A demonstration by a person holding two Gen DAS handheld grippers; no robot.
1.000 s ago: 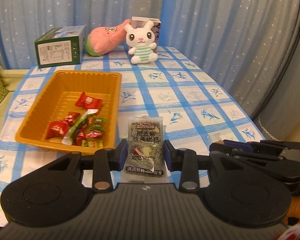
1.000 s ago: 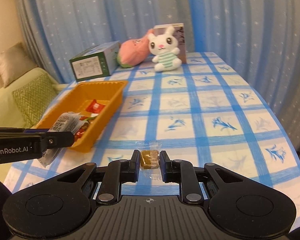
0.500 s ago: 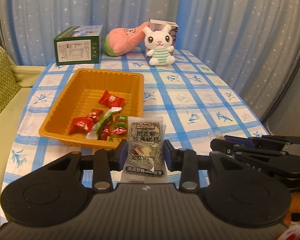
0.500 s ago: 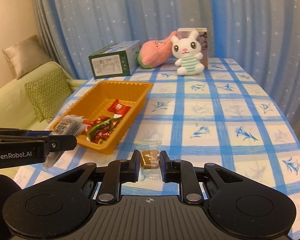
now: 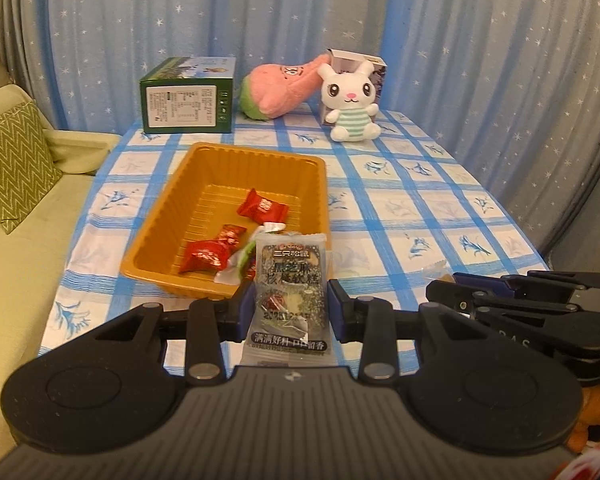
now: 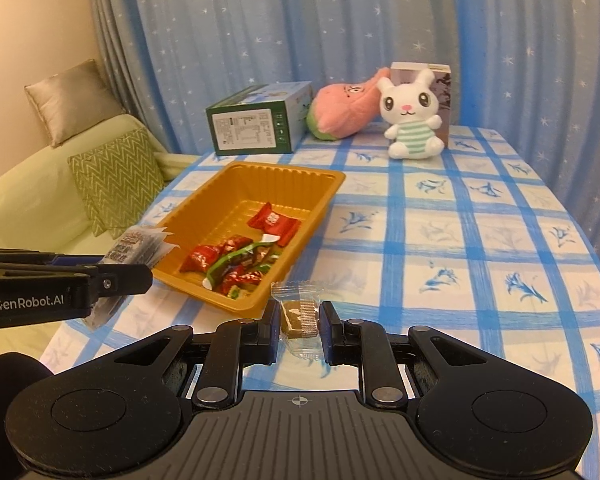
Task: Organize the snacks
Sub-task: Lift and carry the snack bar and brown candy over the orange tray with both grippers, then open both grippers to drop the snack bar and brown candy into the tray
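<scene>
Star-print blue curtains back the checked table, where the left gripper (image 5: 291,305) pinches a light, crinkly sachet (image 5: 290,292) by its sides above the orange tray's (image 5: 162,216) near rim, while the right gripper (image 6: 299,327) clamps a small, stiff wrapped biscuit (image 6: 300,314) just beside the tray's near right corner.

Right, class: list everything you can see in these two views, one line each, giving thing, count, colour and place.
Tray: one, orange, on the table's left half.
Wrapped candies: several, mostly red, in the tray.
Carton: one, green, far edge.
Pink plush: one, beside the carton.
Rabbit plush: one, white, far edge.
Small box: one, behind the rabbit.
Tablecloth: blue-white check.
Cushions: two, on the sofa, left.
Dark snack packet: one, in the left hand-held gripper.
Brown snack: one, clear wrapper, in the right hand-held gripper.
</scene>
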